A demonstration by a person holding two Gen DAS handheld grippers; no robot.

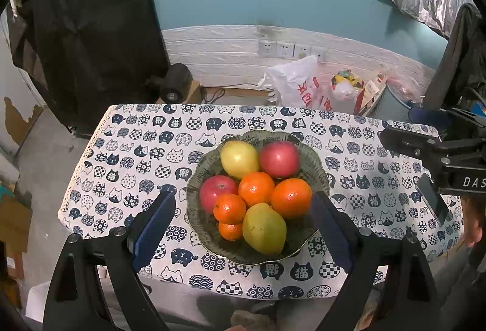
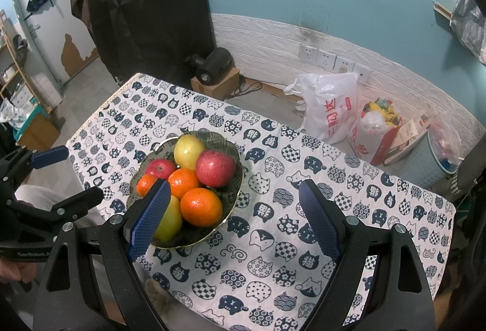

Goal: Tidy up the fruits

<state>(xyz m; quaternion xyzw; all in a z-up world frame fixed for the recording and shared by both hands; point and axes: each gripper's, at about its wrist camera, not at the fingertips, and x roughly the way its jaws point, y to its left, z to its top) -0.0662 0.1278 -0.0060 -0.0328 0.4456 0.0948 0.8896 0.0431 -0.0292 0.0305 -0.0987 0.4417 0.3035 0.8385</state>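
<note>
A dark green bowl (image 1: 319, 173) stands on the cat-print tablecloth (image 1: 136, 148) and holds two red apples (image 1: 279, 159), two yellow-green pears (image 1: 264, 229) and several oranges (image 1: 291, 197). My left gripper (image 1: 243, 200) is open and empty, held above the bowl's near side with its jaws on either side of the fruit. My right gripper (image 2: 234, 188) is open and empty, to the right of the bowl (image 2: 235, 191); its left finger (image 2: 148, 218) covers part of a pear (image 2: 170, 221). The right gripper also shows in the left wrist view (image 1: 431, 148).
The table's far edge faces a teal wall with white brick panel and sockets (image 1: 284, 50). On the floor behind are plastic bags (image 1: 296, 83), a bin (image 2: 431, 161), a black device on a box (image 2: 214, 66). A dark curtain (image 1: 91, 27) hangs at left.
</note>
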